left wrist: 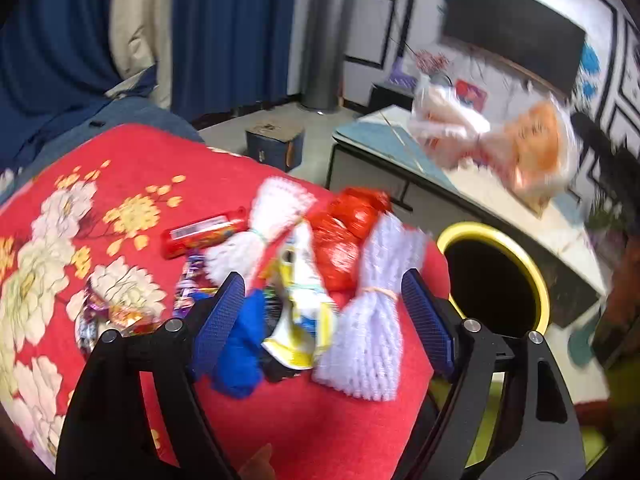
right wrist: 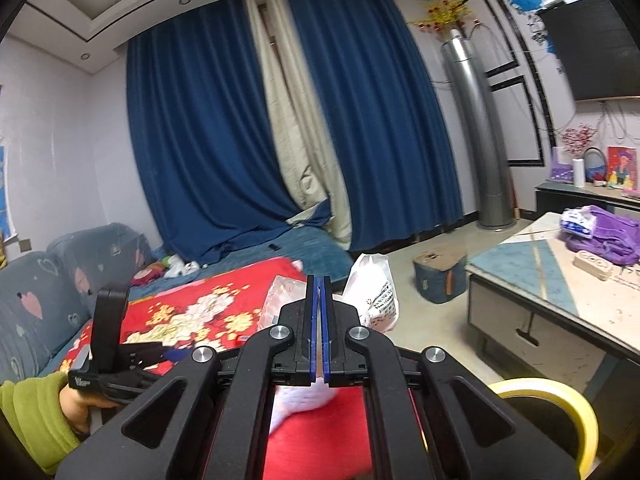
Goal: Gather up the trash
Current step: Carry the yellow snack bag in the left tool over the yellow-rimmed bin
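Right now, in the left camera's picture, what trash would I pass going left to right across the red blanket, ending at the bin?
Shiny crumpled candy wrappers → red tube-shaped snack packet → blue cloth scrap → yellow-and-white snack bag → pale lilac foam fruit net → yellow-rimmed black bin.

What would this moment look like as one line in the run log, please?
left gripper: open over wrappers on red blanket | right gripper: shut on plastic bag | bin: beside blanket
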Demonstrator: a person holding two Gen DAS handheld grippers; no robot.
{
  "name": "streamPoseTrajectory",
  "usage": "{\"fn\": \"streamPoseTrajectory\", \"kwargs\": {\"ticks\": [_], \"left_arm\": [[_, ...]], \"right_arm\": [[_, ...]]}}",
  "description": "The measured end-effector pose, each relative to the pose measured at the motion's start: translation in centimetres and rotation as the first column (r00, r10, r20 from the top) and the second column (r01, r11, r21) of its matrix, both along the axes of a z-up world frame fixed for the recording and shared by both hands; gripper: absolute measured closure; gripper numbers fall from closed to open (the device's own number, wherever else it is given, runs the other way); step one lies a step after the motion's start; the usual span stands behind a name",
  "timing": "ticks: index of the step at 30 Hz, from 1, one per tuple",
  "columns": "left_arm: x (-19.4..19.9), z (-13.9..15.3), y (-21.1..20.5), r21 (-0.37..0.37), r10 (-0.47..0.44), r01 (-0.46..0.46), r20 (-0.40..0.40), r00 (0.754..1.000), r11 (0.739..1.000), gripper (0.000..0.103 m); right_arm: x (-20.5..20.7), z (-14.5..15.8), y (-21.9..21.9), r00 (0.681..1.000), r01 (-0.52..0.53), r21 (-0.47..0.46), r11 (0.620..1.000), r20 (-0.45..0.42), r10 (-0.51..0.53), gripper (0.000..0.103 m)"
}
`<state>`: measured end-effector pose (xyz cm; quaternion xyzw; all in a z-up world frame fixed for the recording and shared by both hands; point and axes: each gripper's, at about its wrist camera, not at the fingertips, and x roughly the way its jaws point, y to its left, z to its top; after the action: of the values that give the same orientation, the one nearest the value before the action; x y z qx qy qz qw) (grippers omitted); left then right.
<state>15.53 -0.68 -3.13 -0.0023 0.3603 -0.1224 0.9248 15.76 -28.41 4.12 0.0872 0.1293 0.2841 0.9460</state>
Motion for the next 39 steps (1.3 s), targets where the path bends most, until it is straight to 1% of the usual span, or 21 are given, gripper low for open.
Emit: {"fn": "streamPoseTrajectory", "kwargs": {"ticks": [1,3,6,8,9,10,11,12,13,15,16,18,19,21,24,26,29,31,34,39], "left_arm": [[0.2,-0.4,-0.8,0.039,-0.014,0.014,-0.006,1.000,0.999,0.033],[0.6,-0.9,-1.6,0.064,-0.026,0.028,-0.022,0.999,0.998,0.035],[2.0,-1.5,-1.8,0.058,-0.014,0.018,-0.063,0.998,0.998,0.040],[3.2,-1.8,-1.4,0.033,0.014,-0.011,-0.100,0.995,0.999,0.045],[3.9,-2.0,-1.1,0.021,0.032,-0.030,-0.121,0.992,0.999,0.050],[4.4,-2.3,-0.7,0.003,0.042,-0.042,-0.145,0.989,0.999,0.056],[4.7,-2.4,-0.6,-0.010,0.046,-0.048,-0.159,0.986,0.999,0.058],[5.0,-2.5,-0.5,-0.019,0.051,-0.055,-0.170,0.984,0.998,0.064],[5.3,-2.7,-0.3,-0.023,0.056,-0.061,-0.178,0.982,0.998,0.075],[5.6,-2.8,0.0,-0.018,0.082,-0.086,-0.185,0.979,0.996,0.088],[5.5,-2.6,0.1,-0.024,0.089,-0.095,-0.184,0.979,0.995,0.089],[5.0,-1.8,0.3,-0.055,0.085,-0.095,-0.168,0.982,0.994,0.091],[4.7,-1.3,0.2,-0.059,0.082,-0.093,-0.156,0.984,0.994,0.091],[4.0,0.2,-0.4,-0.061,0.071,-0.078,-0.118,0.991,0.995,0.091],[3.2,2.5,-1.3,-0.085,0.050,-0.056,-0.061,0.997,0.995,0.091],[2.8,4.1,-2.3,-0.104,0.024,-0.026,-0.021,0.999,0.994,0.091],[2.7,5.5,-4.2,-0.120,-0.023,0.025,0.015,1.000,0.993,0.091],[2.7,5.8,-5.7,-0.128,-0.056,0.059,0.028,0.998,0.990,0.091],[3.1,5.5,-8.3,-0.140,-0.108,0.111,0.030,0.994,0.984,0.091],[4.0,3.5,-12.3,-0.193,-0.177,0.173,-0.003,0.984,0.966,0.091]], "right_arm": [[0.0,-0.1,-0.7,1.000,0.013,0.003,1.000,-0.002,-0.013,0.101],[0.1,-0.3,-2.0,0.999,0.040,0.013,0.999,-0.010,-0.040,0.101],[0.2,-1.0,-4.0,0.996,0.083,0.033,0.996,-0.032,-0.082,0.101],[0.2,-1.4,-5.2,0.994,0.107,0.042,0.993,-0.042,-0.105,0.101],[0.2,-1.5,-5.6,0.992,0.117,0.044,0.992,-0.043,-0.115,0.101],[0.0,-1.7,-6.2,0.991,0.131,0.048,0.990,-0.043,-0.129,0.101],[0.0,-1.7,-6.8,0.990,0.138,0.051,0.989,-0.043,-0.136,0.101],[0.1,-1.6,-7.2,0.989,0.146,0.054,0.988,-0.044,-0.144,0.101],[0.0,-1.7,-7.8,0.987,0.159,0.058,0.986,-0.044,-0.156,0.101],[0.1,-1.9,-8.6,0.984,0.175,0.065,0.982,-0.047,-0.173,0.101],[0.1,-1.9,-9.0,0.983,0.182,0.068,0.981,-0.051,-0.179,0.101],[0.0,-2.2,-9.7,0.979,0.198,0.068,0.978,-0.058,-0.194,0.101],[0.1,-2.4,-10.0,0.978,0.205,0.065,0.977,-0.063,-0.201,0.101],[0.2,-3.1,-10.7,0.974,0.216,0.059,0.975,-0.083,-0.211,0.101],[0.5,-4.5,-11.4,0.967,0.228,0.042,0.973,-0.129,-0.221,0.101],[0.7,-5.3,-11.5,0.961,0.233,0.026,0.972,-0.158,-0.226,0.101],[0.7,-6.4,-11.4,0.955,0.231,0.001,0.973,-0.195,-0.226,0.101],[0.7,-7.0,-11.2,0.951,0.229,-0.016,0.973,-0.208,-0.228,0.101],[0.5,-7.8,-11.1,0.947,0.227,-0.050,0.973,-0.220,-0.232,0.101],[0.2,-8.8,-11.5,0.941,0.227,-0.101,0.969,-0.234,-0.245,0.101]]}}
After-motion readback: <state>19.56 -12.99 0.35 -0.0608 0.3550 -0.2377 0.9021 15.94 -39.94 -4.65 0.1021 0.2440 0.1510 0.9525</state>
